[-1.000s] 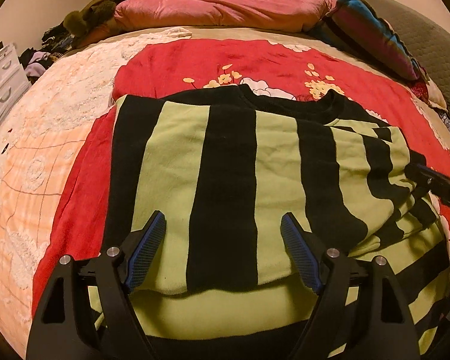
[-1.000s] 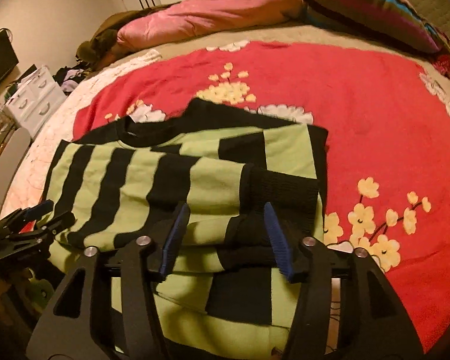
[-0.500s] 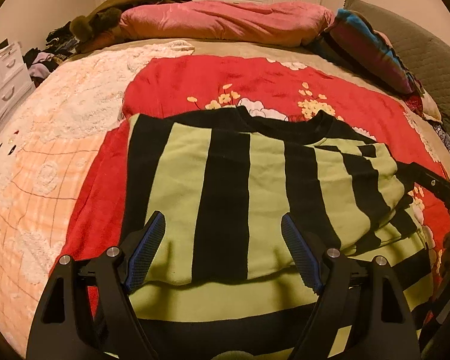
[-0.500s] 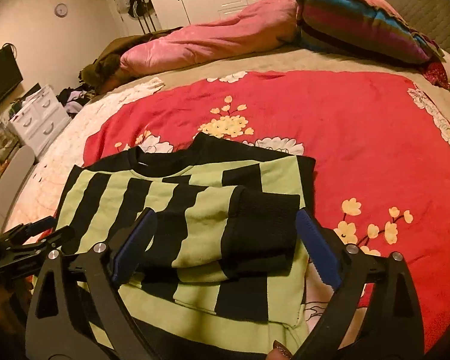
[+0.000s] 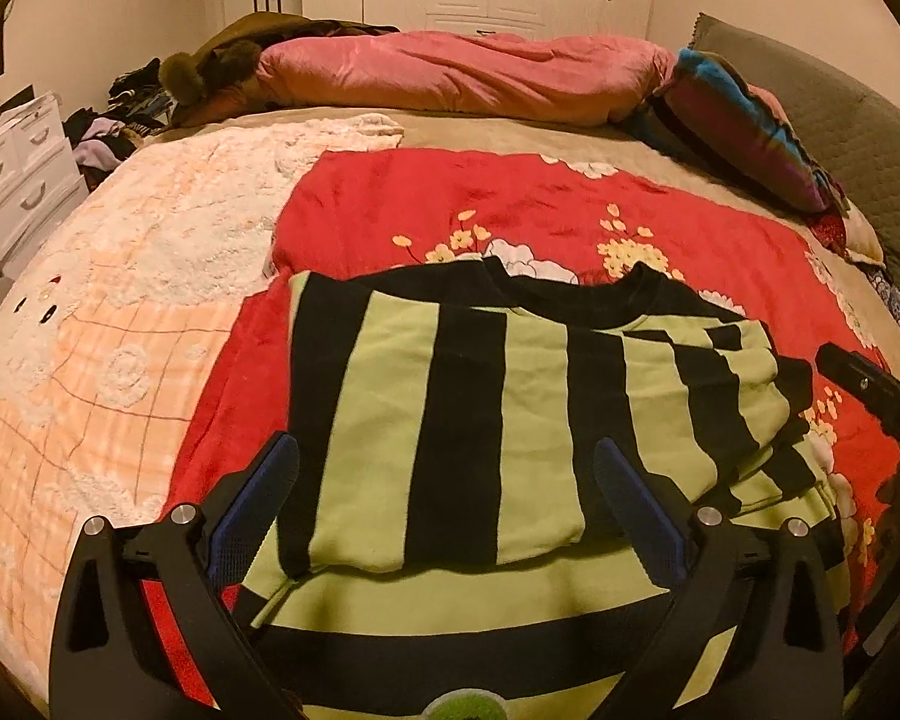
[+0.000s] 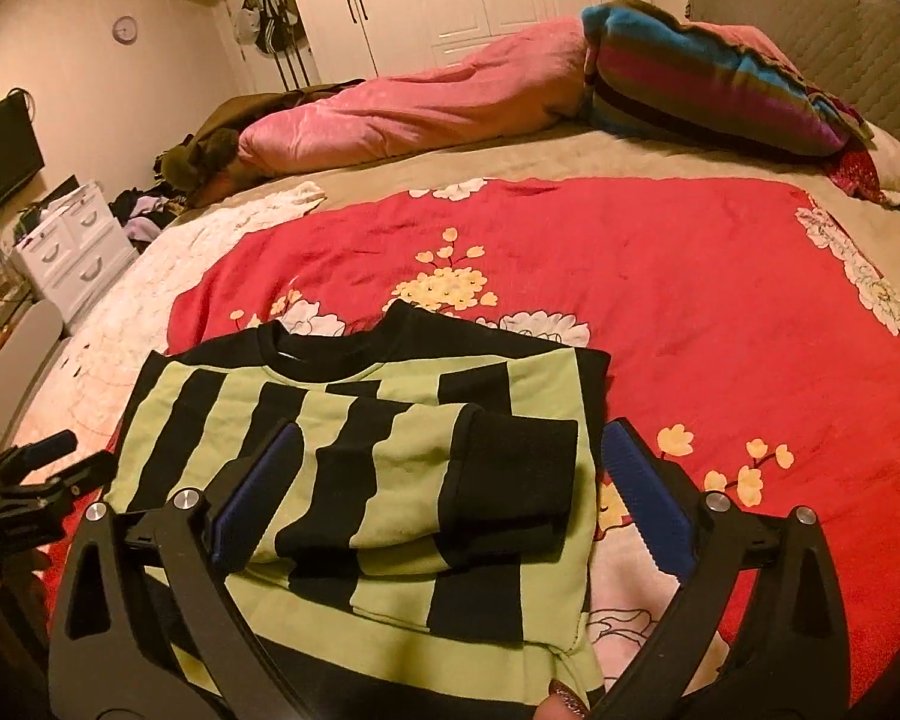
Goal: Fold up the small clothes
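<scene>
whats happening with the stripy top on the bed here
A person with a gripper in each hand is folding a green and black striped sweater on a red floral blanket. Both sleeves lie folded across its body. The left gripper and right gripper have just been opening and now hover open above it, holding nothing.

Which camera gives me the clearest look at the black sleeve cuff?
The right wrist view: the black cuff lies whole, folded across the striped sweater. The left wrist view shows only its dark edge at the sweater's far side.
</scene>
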Available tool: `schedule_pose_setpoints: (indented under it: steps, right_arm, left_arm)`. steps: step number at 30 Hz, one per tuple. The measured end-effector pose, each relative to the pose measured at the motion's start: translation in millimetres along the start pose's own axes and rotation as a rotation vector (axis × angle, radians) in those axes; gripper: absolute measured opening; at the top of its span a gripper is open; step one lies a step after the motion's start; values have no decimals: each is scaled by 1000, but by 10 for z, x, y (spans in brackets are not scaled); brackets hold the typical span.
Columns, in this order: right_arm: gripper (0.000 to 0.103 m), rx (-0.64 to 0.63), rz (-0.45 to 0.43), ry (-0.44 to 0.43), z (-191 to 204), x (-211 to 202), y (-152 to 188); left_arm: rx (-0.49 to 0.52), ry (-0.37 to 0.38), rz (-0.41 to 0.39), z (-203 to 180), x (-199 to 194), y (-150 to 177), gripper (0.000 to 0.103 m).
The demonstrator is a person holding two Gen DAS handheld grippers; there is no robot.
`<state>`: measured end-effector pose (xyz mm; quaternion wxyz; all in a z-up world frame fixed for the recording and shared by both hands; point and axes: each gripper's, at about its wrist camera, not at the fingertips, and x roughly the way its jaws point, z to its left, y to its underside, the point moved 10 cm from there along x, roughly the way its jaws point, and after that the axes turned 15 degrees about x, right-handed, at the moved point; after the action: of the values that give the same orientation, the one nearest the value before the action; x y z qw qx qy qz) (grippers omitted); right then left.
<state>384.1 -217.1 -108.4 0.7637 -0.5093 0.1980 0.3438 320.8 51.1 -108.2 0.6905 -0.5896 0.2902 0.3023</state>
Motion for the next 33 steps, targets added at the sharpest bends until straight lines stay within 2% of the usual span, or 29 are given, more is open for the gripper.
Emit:
schedule_pose_setpoints:
  steps: [9, 17, 33]
  right_arm:
    - [94, -39, -40, 17, 100, -127, -41]
    - [94, -52, -84, -2, 239, -364, -137]
    - [94, -73, -112, 15, 386, -690, -144]
  left_arm:
    - [-19, -3, -16, 76, -116, -39, 99]
    - [-14, -11, -45, 112, -298, -94, 99]
    - [-26, -29, -105, 228, -741, -196, 99]
